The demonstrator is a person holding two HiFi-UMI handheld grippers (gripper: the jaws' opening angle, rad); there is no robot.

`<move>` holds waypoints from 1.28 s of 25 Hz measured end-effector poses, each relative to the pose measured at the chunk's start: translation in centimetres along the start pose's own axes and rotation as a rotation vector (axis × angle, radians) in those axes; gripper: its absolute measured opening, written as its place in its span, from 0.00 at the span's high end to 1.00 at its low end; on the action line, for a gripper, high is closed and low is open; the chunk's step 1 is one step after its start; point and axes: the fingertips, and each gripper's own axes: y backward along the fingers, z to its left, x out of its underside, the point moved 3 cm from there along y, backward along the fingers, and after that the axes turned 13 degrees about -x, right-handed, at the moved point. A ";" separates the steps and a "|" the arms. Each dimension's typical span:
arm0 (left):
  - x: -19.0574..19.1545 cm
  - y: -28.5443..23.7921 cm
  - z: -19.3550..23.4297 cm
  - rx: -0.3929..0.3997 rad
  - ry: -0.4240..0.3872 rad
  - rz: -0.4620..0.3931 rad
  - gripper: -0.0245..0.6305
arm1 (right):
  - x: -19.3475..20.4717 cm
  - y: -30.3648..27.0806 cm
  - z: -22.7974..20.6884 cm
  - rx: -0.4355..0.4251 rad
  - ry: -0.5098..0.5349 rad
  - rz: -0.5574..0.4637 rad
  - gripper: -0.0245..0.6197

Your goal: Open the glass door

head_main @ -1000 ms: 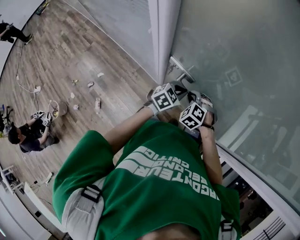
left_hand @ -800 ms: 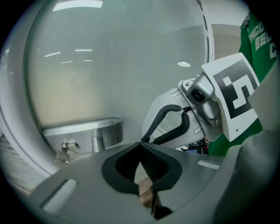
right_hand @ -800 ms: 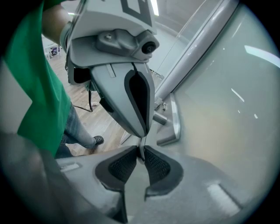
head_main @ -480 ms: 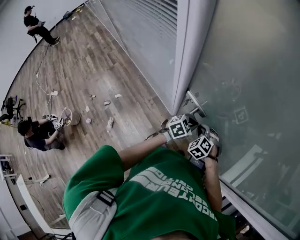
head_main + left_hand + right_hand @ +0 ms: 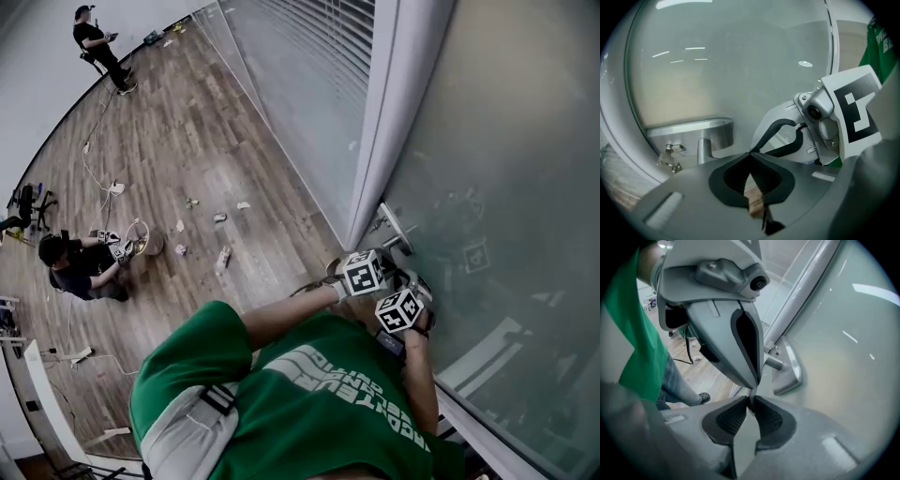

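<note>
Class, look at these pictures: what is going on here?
A person in a green shirt stands at a frosted glass door, a tool in each hand. The left tool and right tool are both shut and empty, side by side, just short of the metal door handle. Neither grips it yet.

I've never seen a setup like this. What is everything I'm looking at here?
frosted glass door: one, pale grey-green, at the right
silver metal lever handle: one, on the door near its edge
pale grey door frame post: one, just left of the door
brown wooden plank floor: one, at the left
small pale litter scraps: several, scattered on the floor
bystanders: two, in dark clothes, one seated on the floor, one standing far off
green T-shirt with white lettering: one, on the camera wearer
left hand-held gripper and right hand-held gripper: two, grey with black-and-white marker cubes, both shut, close together near the handle
</note>
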 end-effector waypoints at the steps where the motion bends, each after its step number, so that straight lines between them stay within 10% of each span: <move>1: 0.1 -0.2 0.1 -0.002 0.002 0.002 0.94 | 0.0 -0.2 -0.1 0.000 -0.001 -0.007 0.89; 32: -0.7 -3.0 0.7 0.016 0.025 0.028 0.94 | 0.5 -2.7 -1.9 -0.027 -0.049 -0.083 0.89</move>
